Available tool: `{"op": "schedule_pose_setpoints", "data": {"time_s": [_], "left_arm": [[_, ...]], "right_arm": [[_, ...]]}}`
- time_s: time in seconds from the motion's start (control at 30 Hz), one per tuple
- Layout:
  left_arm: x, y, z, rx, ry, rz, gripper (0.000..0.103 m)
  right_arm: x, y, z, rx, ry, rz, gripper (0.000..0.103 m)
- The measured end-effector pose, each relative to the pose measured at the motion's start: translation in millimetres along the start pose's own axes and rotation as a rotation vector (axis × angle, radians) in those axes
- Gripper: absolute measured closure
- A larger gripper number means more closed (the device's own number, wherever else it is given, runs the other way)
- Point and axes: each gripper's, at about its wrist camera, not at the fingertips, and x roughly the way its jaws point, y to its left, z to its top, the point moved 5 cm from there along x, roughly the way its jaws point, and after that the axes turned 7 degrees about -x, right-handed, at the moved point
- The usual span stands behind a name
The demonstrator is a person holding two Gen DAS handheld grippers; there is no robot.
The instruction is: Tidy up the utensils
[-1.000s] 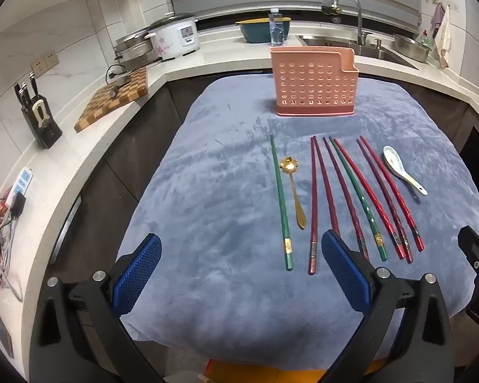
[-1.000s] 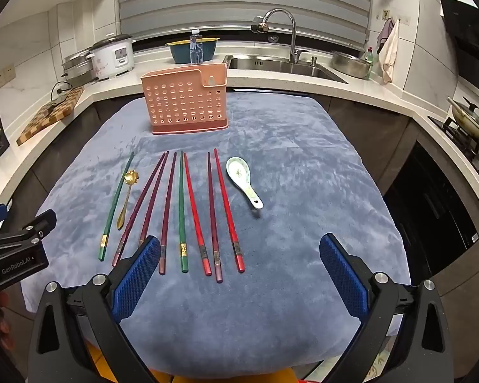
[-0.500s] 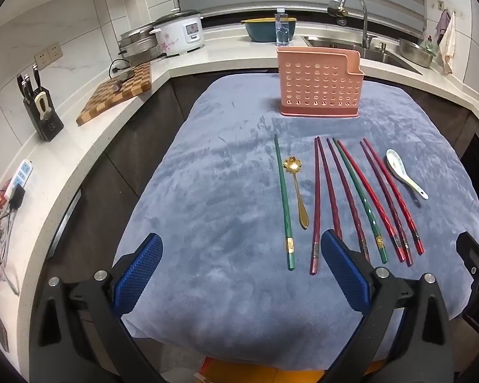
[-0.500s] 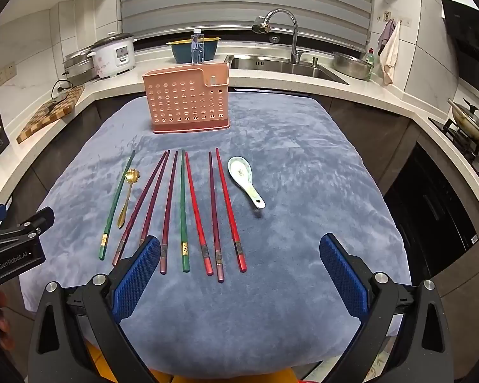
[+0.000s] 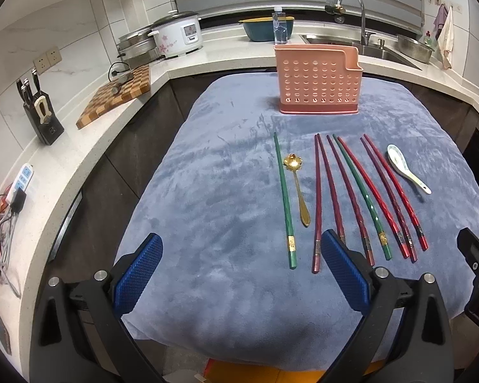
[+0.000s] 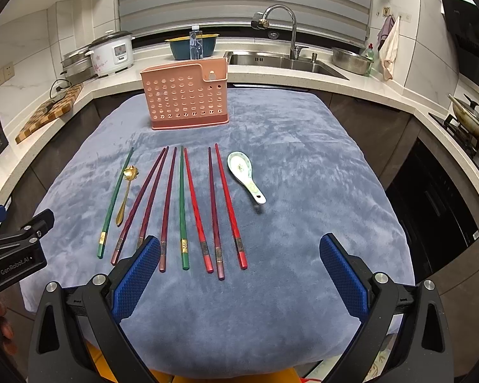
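While both your claws, left (image 5: 241,276) and right (image 6: 239,276), hang open and empty, the close-packed chopsticks (image 6: 182,204) could make you pinch two.

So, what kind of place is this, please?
Most likely a home kitchen: a sink with a faucet, a rice cooker on the counter, and a pan on the stove.

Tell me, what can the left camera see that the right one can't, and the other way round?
Only the left view shows the power strip and its tangled cables on the counter. Only the right view shows the pan on the stove. Both share the pink holder, the chopsticks laid in a row on the blue cloth, the gold spoon and the white spoon.
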Motion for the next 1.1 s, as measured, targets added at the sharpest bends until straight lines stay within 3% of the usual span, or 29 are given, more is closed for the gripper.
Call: {"op": "schedule_pose_setpoints", "data": {"time_s": [1.1], "left_arm": [[1.4,1.1,-1.3,-0.014,0.009,-0.017,0.008]], "right_arm": [[0.7,0.3,-1.8,0.004,0.003,0.003,0.007]]}}
